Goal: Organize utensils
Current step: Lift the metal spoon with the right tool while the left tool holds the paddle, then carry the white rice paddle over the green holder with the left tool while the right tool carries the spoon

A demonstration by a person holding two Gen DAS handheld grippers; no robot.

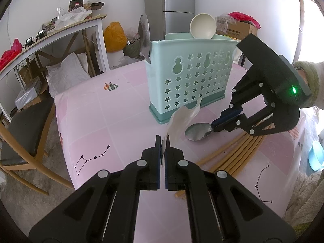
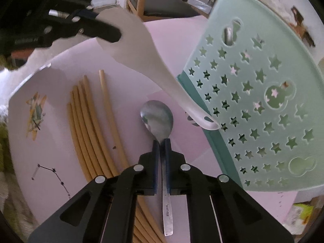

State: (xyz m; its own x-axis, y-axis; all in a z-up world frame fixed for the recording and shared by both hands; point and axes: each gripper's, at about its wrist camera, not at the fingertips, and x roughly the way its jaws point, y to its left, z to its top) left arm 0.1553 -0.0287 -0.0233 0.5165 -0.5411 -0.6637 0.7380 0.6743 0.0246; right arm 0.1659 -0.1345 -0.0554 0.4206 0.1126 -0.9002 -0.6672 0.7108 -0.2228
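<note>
Spoon (image 2: 160, 121) lies on the table, neck clamped between the right hand-held gripper (image 2: 161, 141) fingers, beside chopsticks (image 2: 91, 125).

Two wrist fisheye views, close above one pink table (image 1: 113, 109)

The left wrist camera looks along its fingers, tilted down, toward the mint utensil holder (image 1: 190, 75) and the room behind. The right wrist camera looks more steeply down, very near the table. Both views share the holder, the metal spoon (image 2: 158, 119) and the chopsticks (image 2: 89, 125).
</note>
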